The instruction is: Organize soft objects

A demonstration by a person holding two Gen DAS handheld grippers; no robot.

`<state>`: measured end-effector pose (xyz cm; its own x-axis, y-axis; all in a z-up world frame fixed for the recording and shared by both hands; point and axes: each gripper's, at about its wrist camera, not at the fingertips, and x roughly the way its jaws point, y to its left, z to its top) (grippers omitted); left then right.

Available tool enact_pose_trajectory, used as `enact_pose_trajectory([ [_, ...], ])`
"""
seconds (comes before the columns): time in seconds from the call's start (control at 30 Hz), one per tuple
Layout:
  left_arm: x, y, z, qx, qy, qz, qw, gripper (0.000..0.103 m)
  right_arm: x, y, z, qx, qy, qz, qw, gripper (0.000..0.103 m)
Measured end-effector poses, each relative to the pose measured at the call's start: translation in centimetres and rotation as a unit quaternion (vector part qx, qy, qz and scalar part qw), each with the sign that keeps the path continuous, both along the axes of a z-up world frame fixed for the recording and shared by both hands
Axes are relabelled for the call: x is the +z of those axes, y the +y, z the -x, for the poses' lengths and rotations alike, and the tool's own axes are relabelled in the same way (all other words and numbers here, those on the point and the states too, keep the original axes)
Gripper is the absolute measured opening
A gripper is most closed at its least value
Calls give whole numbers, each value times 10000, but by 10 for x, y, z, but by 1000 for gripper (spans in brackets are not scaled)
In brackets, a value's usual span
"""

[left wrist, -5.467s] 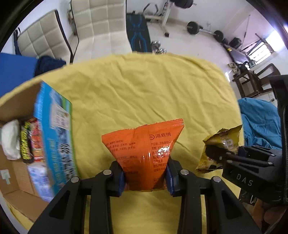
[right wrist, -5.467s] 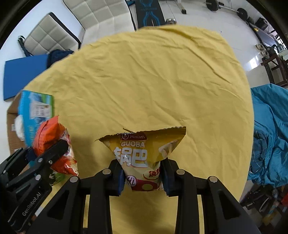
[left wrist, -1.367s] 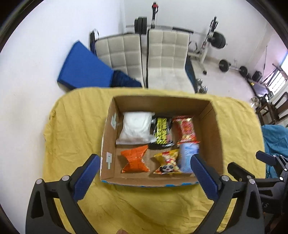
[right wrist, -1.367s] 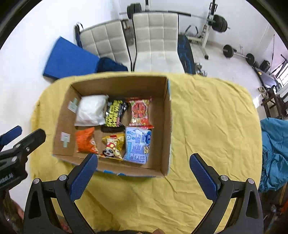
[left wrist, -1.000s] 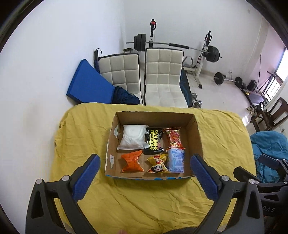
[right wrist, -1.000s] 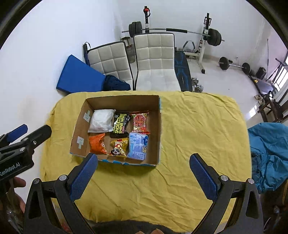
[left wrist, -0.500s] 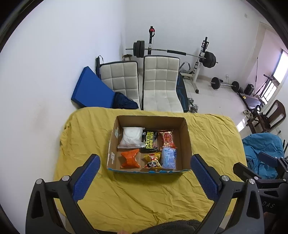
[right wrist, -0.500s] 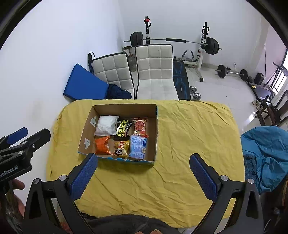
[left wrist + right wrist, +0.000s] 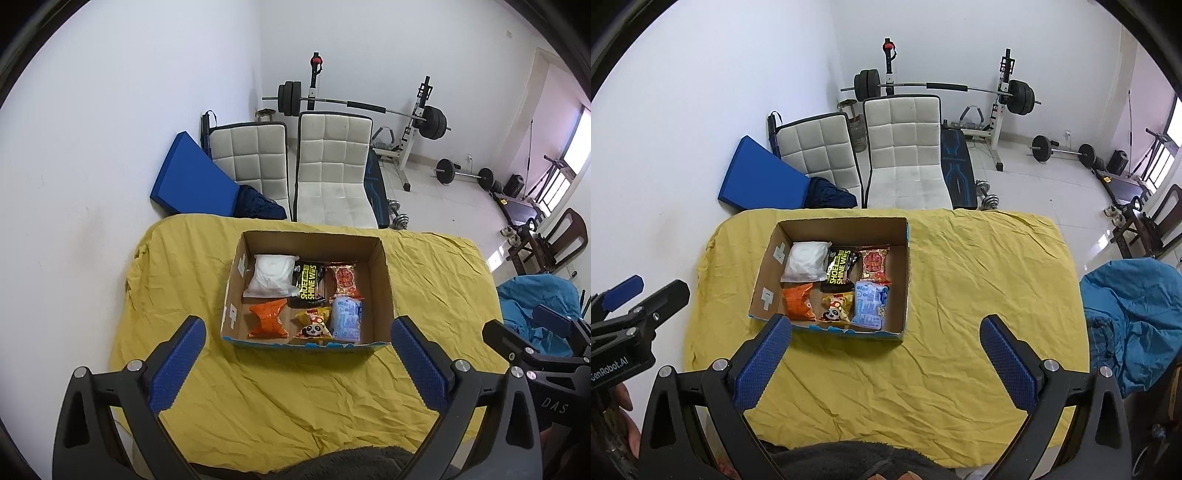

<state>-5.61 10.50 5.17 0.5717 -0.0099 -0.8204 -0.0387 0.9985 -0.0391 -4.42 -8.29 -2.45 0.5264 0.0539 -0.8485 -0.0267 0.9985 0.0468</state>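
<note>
A cardboard box (image 9: 384,291) (image 9: 907,280) stands on the yellow cloth, left of the table's middle. Inside lie an orange packet (image 9: 267,317) (image 9: 798,302), a yellow panda packet (image 9: 313,325) (image 9: 837,307), a pale blue packet (image 9: 346,319) (image 9: 870,304), a white pouch (image 9: 272,275) (image 9: 807,261), a black packet (image 9: 309,285) (image 9: 841,270) and a red packet (image 9: 344,280) (image 9: 874,265). My left gripper (image 9: 295,365) hangs high above the table's near side, open and empty. My right gripper (image 9: 882,360) is held just as high, open and empty.
The yellow cloth (image 9: 979,280) covers the whole table. Two white chairs (image 9: 332,166) and a blue mat (image 9: 192,181) stand behind it, with weight equipment (image 9: 942,88) further back. A blue heap of fabric (image 9: 1134,314) lies at the right. A dark sleeve (image 9: 849,461) fills the bottom edge.
Both snack packets left the grippers and now lie in the box. Both grippers opened wide and rose up and back, so the box looks smaller and further away.
</note>
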Motion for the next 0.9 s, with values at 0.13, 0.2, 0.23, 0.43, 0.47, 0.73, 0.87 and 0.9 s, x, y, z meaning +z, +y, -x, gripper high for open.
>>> enact_pose_trajectory([
  [0.13,-3,1,4,33,49,97,9999,103,1,-4,2,-64,-24,17,10000,103],
  [0.2,-3,1,4,54,58,67,9999,103,1,-5,2,-76,-15,-9,10000,103],
  [0.23,-3,1,5,61,54,53,10000,103,1,-4,2,-68,-18,-12,10000,103],
  [0.43,-2,3,8,136,35,24,9999,103,2,-5,4,-63,-35,8,10000,103],
  [0.47,-3,3,9,145,35,16,9999,103,3,-4,5,-60,-43,8,10000,103],
  [0.73,-5,2,10,174,89,-41,9998,103,5,-4,7,-58,-70,48,9999,103],
  [0.87,-6,2,11,186,87,-48,9998,103,5,-4,7,-49,-64,44,10000,103],
  [0.9,-6,2,11,187,88,-52,9998,103,5,-4,7,-52,-67,44,10000,103],
])
